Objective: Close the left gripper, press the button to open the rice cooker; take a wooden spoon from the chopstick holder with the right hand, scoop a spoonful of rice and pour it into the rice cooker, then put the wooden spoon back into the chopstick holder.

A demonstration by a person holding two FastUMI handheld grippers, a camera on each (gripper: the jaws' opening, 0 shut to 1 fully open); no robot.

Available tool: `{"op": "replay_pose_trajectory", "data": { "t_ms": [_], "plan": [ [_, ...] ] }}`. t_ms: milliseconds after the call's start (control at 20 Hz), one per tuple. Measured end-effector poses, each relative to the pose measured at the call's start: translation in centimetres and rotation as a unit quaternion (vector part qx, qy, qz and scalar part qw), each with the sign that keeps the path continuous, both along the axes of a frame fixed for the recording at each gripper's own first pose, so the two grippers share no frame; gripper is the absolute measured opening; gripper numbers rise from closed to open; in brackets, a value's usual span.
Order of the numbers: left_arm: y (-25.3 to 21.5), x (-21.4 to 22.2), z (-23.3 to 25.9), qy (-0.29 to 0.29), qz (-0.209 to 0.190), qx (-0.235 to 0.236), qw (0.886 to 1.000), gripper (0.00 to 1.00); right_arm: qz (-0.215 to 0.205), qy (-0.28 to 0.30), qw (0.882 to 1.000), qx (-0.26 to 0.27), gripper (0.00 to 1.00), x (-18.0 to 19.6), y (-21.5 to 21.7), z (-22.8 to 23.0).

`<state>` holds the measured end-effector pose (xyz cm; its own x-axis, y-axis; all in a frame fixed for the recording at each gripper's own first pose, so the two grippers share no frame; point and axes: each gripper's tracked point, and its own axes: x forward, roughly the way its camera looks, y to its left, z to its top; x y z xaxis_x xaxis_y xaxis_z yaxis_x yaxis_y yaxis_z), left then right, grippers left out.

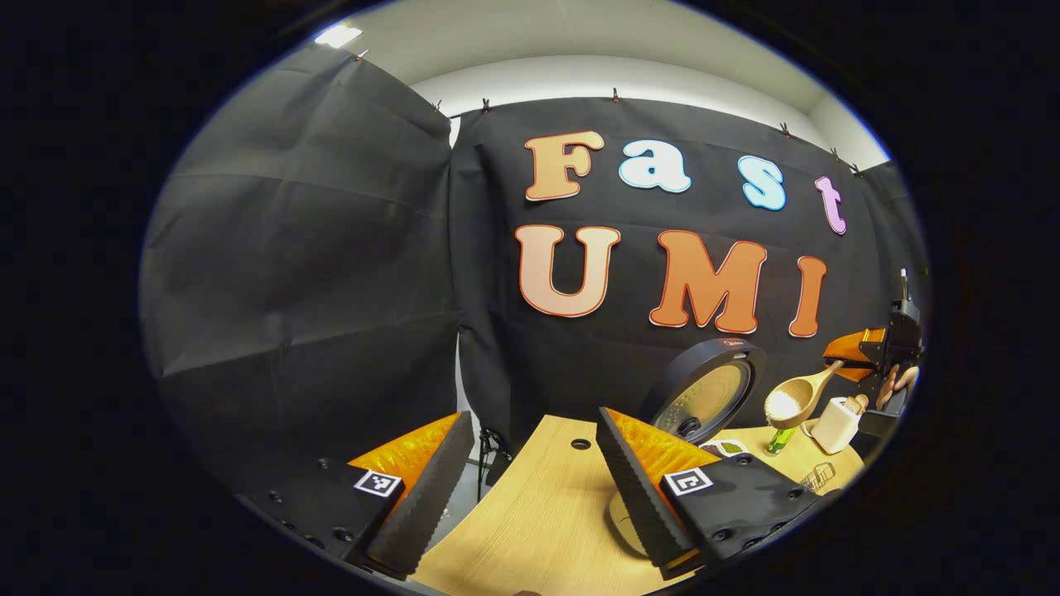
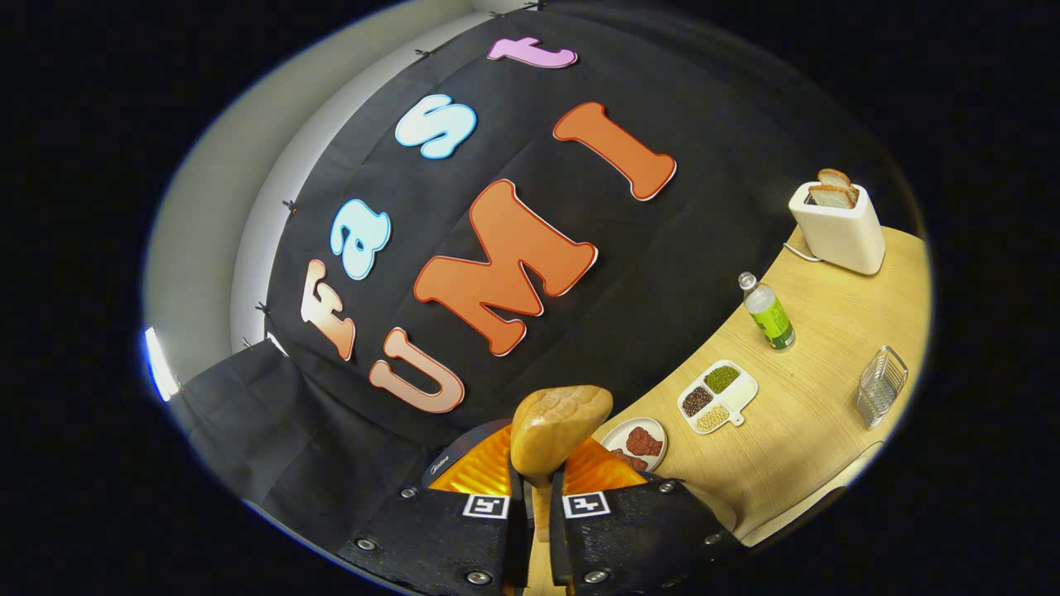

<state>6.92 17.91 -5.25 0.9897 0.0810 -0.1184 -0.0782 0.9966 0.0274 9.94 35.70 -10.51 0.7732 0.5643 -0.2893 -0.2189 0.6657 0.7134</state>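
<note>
My left gripper hangs open over the near left part of the wooden table, with nothing between its fingers. The rice cooker stands open: its round dark lid is raised, and the pot below is hidden behind one of my fingers. To the right of the lid, the wooden spoon carries white rice in its bowl. My right gripper holds it by the handle. In the right gripper view, that gripper is shut on the spoon. The wire chopstick holder stands at the table's front right.
A white toaster with bread stands at the back right, with a green bottle in front of it. A divided dish of beans and a small plate lie near the cooker. The table edge curves close below.
</note>
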Motion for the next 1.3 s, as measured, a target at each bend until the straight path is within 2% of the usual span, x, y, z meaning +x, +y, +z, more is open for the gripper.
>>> {"op": "replay_pose_trajectory", "data": {
  "t_ms": [500, 600, 1300],
  "plan": [
    [0.9, 0.6, -0.8, 0.003, 0.006, -0.011, 1.0, 0.97, 0.013, -0.068, 0.994, -0.085, 0.09, 0.0, 1.3, 1.0],
    [1.1, 0.7, -0.8, 0.002, 0.007, -0.012, 1.0, 0.99, 0.018, -0.078, 0.992, -0.097, 0.09, -0.2, 1.6, 1.1],
    [1.4, 0.9, -1.2, 0.001, 0.006, -0.013, 1.0, 0.97, 0.042, -0.137, 0.976, -0.163, 0.09, -0.8, 3.3, 2.0]
  ]
}}
